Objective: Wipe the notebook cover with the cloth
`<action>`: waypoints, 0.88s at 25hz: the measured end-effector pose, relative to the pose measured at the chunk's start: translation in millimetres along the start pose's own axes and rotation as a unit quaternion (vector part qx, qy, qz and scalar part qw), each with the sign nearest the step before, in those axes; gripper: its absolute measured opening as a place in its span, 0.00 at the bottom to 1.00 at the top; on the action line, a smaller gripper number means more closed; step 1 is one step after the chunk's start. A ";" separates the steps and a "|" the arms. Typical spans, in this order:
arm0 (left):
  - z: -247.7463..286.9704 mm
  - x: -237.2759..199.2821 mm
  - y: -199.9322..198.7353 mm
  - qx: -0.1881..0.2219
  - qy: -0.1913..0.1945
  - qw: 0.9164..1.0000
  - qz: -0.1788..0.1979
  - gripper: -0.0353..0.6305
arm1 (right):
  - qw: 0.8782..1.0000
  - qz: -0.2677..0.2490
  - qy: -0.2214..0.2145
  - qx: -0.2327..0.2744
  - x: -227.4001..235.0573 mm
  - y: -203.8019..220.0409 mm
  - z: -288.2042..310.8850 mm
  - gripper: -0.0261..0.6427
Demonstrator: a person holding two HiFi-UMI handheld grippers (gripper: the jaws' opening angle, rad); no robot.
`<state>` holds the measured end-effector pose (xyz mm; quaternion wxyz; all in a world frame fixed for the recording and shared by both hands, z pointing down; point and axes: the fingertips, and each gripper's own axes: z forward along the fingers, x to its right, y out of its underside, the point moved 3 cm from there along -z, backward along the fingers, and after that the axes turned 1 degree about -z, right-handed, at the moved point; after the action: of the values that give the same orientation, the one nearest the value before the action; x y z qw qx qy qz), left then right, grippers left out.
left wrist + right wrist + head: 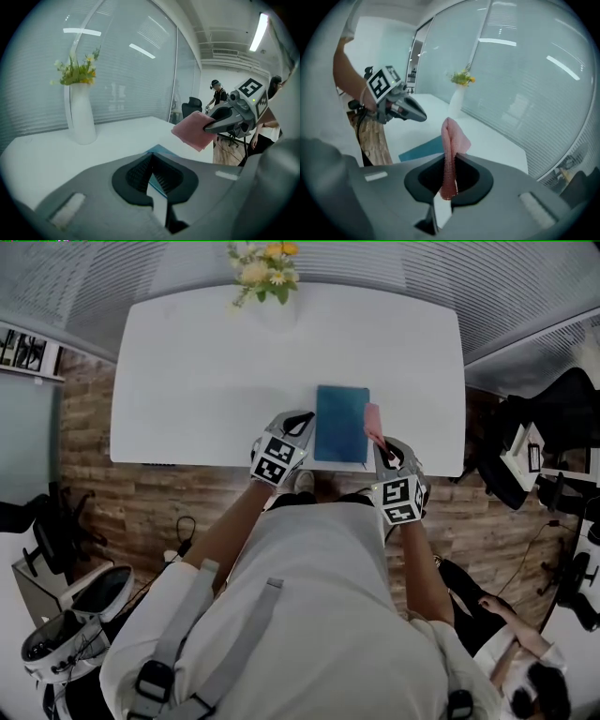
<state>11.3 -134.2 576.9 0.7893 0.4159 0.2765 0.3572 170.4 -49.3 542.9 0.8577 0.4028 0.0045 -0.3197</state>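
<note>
Notebook (341,423) lies flat at the worktop's (206,381) near edge. Right gripper (449,168) is clamped on a fold of pink cloth (452,136), which looks soft, light and floppy. Left gripper (152,176) has its jaws together and empty, beside the notebook's left edge. I judge the cover stiff, smooth and liable to slide; I would pin a corner

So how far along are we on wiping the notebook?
Done: the right gripper has the pink cloth clamped, and the left gripper looks shut on the edge of the teal notebook, steadying it. In hand: the cloth hangs in the air by the notebook's right edge, not on the cover. Left: the wiping itself.
</note>
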 end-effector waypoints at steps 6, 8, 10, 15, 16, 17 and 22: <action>-45.7 14.2 -66.4 0.085 0.001 0.996 -0.011 0.06 | 0.990 0.096 0.003 0.106 23.5 -65.3 -37.3 0.07; -59.3 17.9 -86.0 0.107 0.000 0.994 -0.009 0.06 | 0.984 0.121 0.006 0.134 30.4 -80.9 -49.2 0.07; -72.5 21.4 -103.2 0.126 -0.004 0.992 -0.005 0.06 | 0.978 0.136 0.008 0.157 35.4 -98.2 -61.7 0.07; -103.9 32.6 -142.7 0.177 -0.002 0.984 -0.023 0.06 | 0.967 0.149 0.007 0.209 40.9 -138.1 -92.4 0.07; -109.8 34.5 -151.1 0.190 0.000 0.981 -0.029 0.06 | 0.964 0.151 0.007 0.219 41.6 -145.3 -98.1 0.07; -115.7 36.4 -159.8 0.203 0.001 0.979 -0.034 0.06 | 0.962 0.152 0.007 0.229 42.7 -152.6 -104.3 0.07; -141.6 50.0 -199.1 0.245 0.000 0.969 -0.023 0.05 | 0.952 0.157 0.016 0.264 48.6 -180.4 -135.1 0.07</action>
<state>3.5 -109.0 328.9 0.6714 0.5899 0.3650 0.2608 143.2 -67.0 314.7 0.7601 0.6153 -0.1292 -0.1643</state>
